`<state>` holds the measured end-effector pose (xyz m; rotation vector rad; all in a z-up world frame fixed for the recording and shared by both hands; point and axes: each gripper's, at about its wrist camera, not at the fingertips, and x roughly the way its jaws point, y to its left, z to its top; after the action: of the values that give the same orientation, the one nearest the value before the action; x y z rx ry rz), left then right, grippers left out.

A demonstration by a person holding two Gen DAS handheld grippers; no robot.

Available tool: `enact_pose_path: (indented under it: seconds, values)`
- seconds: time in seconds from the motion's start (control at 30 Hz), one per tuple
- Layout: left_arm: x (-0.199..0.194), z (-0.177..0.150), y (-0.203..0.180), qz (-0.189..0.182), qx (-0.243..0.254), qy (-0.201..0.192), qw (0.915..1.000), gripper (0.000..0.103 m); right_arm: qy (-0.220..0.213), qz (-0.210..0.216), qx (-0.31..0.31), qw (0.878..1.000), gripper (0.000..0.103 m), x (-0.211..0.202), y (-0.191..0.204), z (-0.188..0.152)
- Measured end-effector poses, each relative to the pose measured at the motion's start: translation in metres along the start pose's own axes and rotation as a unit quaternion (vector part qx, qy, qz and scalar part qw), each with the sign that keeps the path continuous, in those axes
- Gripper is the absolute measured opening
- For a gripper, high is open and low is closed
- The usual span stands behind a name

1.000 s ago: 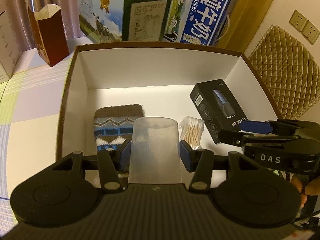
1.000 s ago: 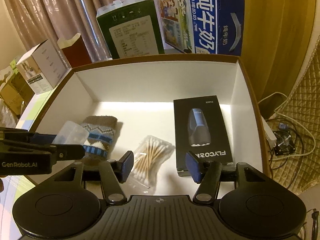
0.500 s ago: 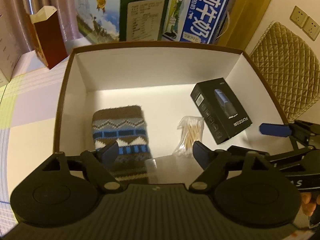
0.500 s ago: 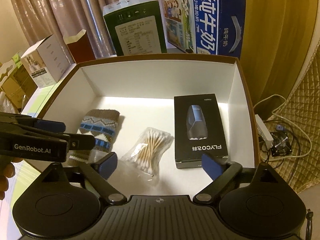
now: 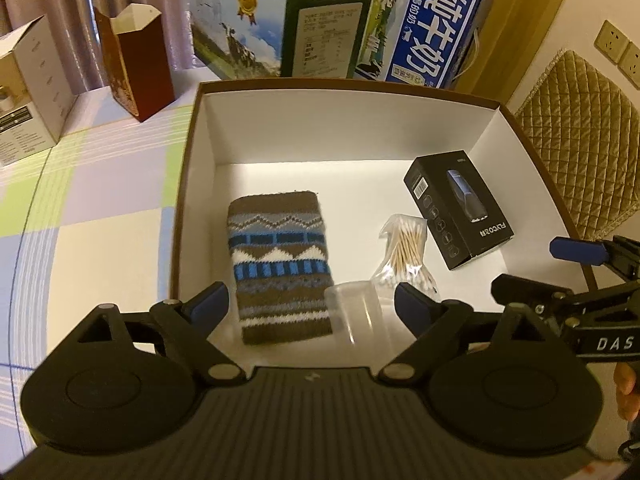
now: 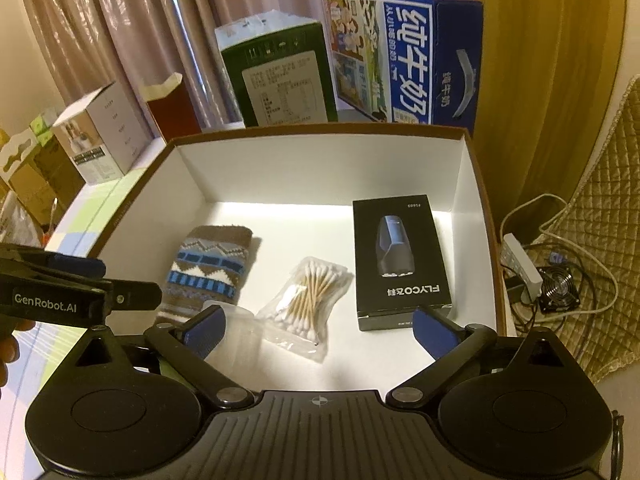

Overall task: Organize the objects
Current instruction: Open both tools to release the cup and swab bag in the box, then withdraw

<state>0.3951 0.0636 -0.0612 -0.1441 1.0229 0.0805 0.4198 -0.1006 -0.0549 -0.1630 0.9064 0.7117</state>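
With both tongs, left (image 5: pixel 310 300) and right (image 6: pixel 318 326), opening and empty, the clear cup (image 5: pixel 354 310) could roll onto the swabs (image 5: pixel 406 248) near the box's (image 5: pixel 340 136) front edge.

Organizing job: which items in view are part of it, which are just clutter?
Job:
- brown-rimmed box
- knitted sock
- clear plastic cup
- cotton swab bag
- black shaver box

Lying about:
- blue milk carton
- green carton
- red paper bag
- power strip
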Motion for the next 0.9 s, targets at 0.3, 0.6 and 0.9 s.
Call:
enact_pose_path:
  seconds: [0.3,0.6,0.9]
  values:
    - [-0.032,-0.014,0.004,0.012,-0.009,-0.013,0.9998,0.087,-0.020,0.007,0.014,1.000,0.098,-0.028,0.006,-0.008]
    - [-0.064,-0.030,0.005,0.007,-0.018,-0.026,0.9995,0.087,-0.033,0.014,0.021,0.999,0.098,-0.054,0.014,-0.019]
    - [-0.090,-0.050,0.001,0.006,-0.022,-0.035,0.9991,0.087,-0.040,0.018,0.020,0.999,0.098,-0.075,0.023,-0.033]
